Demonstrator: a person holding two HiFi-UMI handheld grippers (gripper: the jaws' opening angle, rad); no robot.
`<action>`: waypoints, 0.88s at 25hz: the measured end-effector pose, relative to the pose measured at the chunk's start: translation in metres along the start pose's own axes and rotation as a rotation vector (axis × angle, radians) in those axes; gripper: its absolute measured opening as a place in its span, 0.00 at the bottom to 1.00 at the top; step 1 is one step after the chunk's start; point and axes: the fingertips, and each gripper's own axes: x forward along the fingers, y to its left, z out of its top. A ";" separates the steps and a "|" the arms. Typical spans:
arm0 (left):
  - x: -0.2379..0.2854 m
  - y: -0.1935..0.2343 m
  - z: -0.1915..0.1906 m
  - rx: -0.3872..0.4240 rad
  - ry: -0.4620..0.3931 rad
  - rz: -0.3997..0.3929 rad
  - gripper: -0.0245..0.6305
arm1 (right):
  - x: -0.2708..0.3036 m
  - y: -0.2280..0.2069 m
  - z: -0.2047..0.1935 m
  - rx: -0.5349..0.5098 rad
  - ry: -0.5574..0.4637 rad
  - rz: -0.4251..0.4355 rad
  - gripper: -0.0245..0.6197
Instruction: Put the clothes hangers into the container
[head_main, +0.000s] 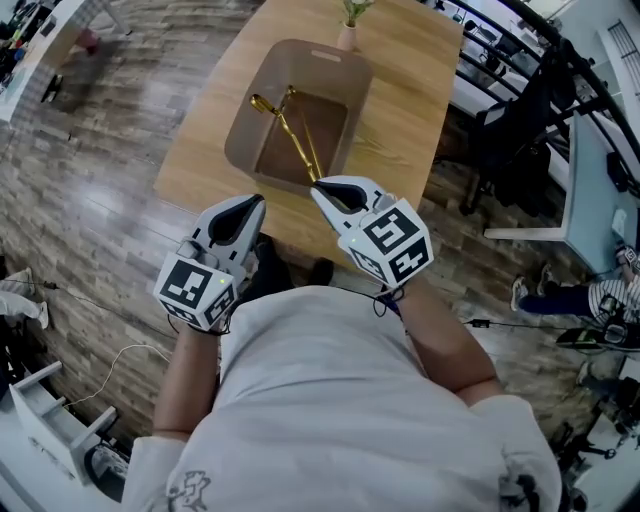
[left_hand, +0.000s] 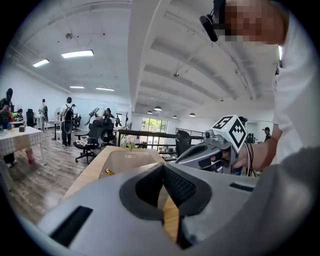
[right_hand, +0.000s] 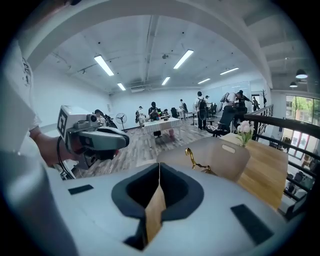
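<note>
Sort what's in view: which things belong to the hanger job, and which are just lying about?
Job: gold hangers, lying in the beige container.
Lying about: flower vase on the wooden table; office chair beyond.

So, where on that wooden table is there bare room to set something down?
The widest bare patch of table lies right of the container, out to the table's edge. A narrower strip runs along its left. The container holds gold hangers; a vase crowds the far edge.

Glossy metal hangers, matt plast. bin
</note>
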 end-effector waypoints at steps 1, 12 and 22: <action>-0.003 0.000 0.000 0.001 -0.002 0.000 0.05 | -0.001 0.004 0.001 -0.006 -0.004 0.004 0.05; -0.037 0.010 0.008 0.030 -0.030 -0.052 0.05 | -0.011 0.041 0.020 -0.048 -0.086 -0.037 0.05; -0.086 0.028 0.005 0.043 -0.023 -0.111 0.05 | -0.018 0.075 0.021 -0.040 -0.084 -0.117 0.05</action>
